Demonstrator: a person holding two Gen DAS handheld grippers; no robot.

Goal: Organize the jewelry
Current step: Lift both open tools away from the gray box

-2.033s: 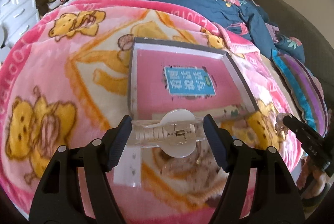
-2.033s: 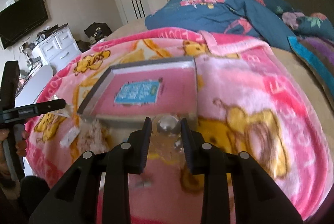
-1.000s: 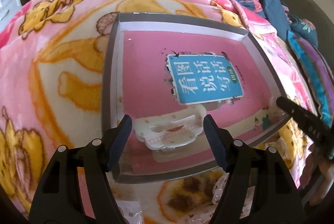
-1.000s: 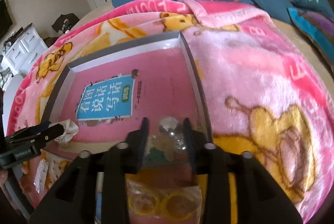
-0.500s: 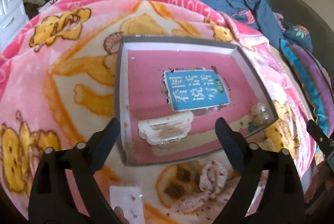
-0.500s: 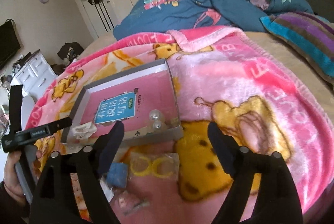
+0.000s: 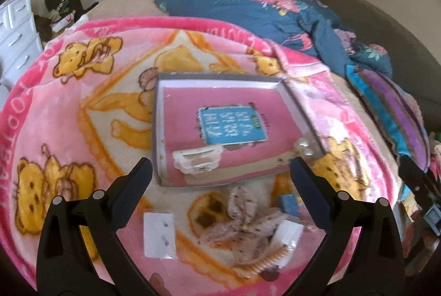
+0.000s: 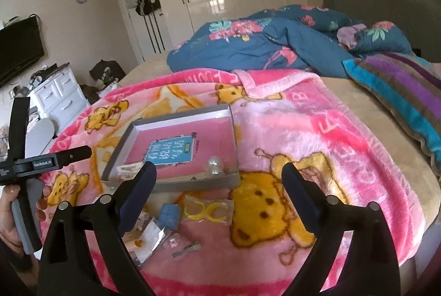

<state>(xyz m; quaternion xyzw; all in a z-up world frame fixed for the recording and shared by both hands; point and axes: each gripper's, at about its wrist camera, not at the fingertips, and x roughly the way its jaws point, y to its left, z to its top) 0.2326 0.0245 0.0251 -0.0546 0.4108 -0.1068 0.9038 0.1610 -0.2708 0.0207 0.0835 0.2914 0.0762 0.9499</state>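
A grey tray (image 7: 156,130) with a pink book inside lies on the pink bear blanket. A white claw clip (image 7: 197,158) rests at the tray's near left, and a pearl piece (image 7: 303,145) at its near right corner. My left gripper (image 7: 220,169) hovers above the tray's near edge, its jaws opening with nothing between them. My right gripper (image 8: 219,174) is raised in front of the tray (image 8: 193,183), its jaws also opening and empty. The pearl piece (image 8: 213,167) lies beyond them. Loose items lie in front of the tray: a spotted bow (image 7: 242,224), a white card (image 7: 160,235), a blue box (image 8: 169,214) and yellow rings (image 8: 205,210).
A blue floral duvet (image 8: 261,47) is heaped at the far end of the bed, with a striped pillow (image 8: 399,92) to the right. A white dresser (image 8: 58,97) stands left of the bed. A hand (image 8: 11,216) holds the left tool's grip. The blanket falls off at the near bed edge.
Both grippers were shut on their pieces, carried them into the tray, let go and spread wide. Both have since pulled back and up, so more of the bed shows.
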